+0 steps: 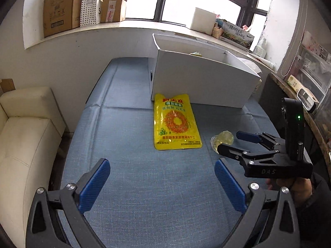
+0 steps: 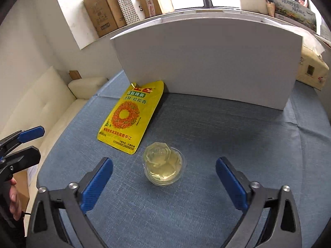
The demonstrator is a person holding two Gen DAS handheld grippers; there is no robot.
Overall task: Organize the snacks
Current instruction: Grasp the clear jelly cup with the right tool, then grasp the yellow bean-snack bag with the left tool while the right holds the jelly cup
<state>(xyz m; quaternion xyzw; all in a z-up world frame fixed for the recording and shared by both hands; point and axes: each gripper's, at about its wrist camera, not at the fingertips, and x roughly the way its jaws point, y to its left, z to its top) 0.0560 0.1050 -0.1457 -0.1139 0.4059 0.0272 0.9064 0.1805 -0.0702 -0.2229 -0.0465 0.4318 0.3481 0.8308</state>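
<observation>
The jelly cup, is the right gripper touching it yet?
Apart. The right wrist view shows the jelly cup sitting on the blue cloth ahead of the right gripper, with cloth showing between it and each blue finger.

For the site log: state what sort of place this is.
Probably a lived-in room used as a workspace, not a kitchen: a cream sofa beside the blue-clothed table, and cardboard boxes stacked on the windowsill.

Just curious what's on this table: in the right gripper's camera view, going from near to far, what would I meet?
Blue jaw pads → clear jelly cup → yellow snack packet → white box → cardboard cartons on the windowsill.
</observation>
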